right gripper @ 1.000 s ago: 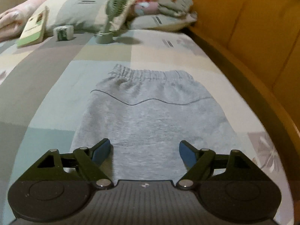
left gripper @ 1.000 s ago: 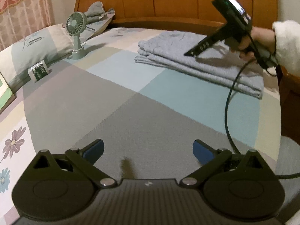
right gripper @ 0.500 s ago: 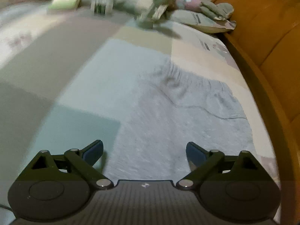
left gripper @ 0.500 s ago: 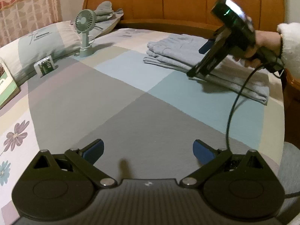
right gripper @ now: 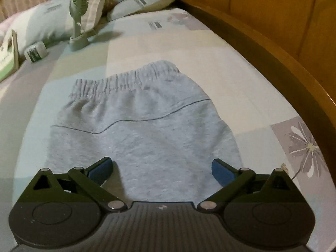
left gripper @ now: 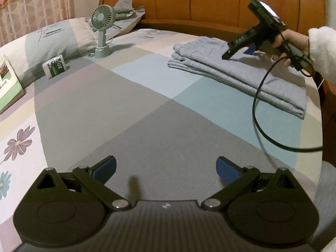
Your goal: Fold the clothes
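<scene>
Since the earlier frame the right gripper point(right gripper: 161, 168) has swung back square over the grey trousers point(right gripper: 136, 130); its jaws are opening wide and grip nothing. The trousers lie folded just ahead of it, waistband farthest. The left gripper point(left gripper: 166, 168) hangs open and empty over bare bedspread point(left gripper: 130, 113). Folding looks finished, though layers underneath are hidden.

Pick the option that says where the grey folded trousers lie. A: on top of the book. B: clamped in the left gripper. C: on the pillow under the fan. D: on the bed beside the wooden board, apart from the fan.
D: the grey trousers lie flat on the bedsheet by the wooden board, well clear of the fan.
</scene>
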`<act>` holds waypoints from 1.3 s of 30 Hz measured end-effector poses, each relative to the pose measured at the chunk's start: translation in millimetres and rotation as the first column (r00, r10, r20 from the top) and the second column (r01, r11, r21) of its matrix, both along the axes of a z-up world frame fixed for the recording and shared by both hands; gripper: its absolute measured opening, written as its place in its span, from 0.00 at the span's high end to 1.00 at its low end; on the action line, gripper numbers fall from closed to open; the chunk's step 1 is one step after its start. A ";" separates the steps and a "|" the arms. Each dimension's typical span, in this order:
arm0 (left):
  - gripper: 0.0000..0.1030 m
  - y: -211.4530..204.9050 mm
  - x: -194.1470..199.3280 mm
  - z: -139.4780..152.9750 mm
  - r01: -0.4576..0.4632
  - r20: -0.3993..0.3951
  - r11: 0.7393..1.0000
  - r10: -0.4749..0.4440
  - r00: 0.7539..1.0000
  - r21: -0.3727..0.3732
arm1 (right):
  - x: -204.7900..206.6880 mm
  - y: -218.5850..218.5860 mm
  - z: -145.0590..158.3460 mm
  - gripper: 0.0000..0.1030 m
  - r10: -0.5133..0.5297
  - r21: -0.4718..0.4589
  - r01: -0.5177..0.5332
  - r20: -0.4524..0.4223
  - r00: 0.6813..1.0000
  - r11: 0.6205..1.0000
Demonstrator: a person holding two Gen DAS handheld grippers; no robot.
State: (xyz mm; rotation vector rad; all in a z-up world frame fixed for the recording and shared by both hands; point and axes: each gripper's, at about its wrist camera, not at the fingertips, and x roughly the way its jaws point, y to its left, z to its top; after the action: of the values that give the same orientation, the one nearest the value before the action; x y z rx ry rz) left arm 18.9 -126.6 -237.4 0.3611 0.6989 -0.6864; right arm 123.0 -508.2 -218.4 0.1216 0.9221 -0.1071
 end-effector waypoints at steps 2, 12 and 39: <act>0.02 1.0 2.1 -0.3 -0.003 -0.001 1.000 0.003 1.000 -0.002 | 0.2 4.3 10.7 0.01 0.020 -0.013 -0.019 0.027 0.999 1.000; 0.02 -2.4 6.8 -3.0 -0.044 -0.008 0.999 0.044 0.999 -0.003 | 76.6 13.4 6.2 0.00 0.030 -0.025 -0.029 0.025 0.999 0.999; 0.02 16.3 -2.0 16.7 -0.076 0.008 0.997 0.076 0.997 -0.020 | -16.0 92.4 35.2 0.00 0.078 0.122 -0.072 -0.042 0.996 0.990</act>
State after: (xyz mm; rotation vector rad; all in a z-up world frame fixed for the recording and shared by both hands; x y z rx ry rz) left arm 16.8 -110.3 -220.7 0.3174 0.6935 -0.6187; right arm 107.0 -415.8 -183.3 0.1970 0.9791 0.0158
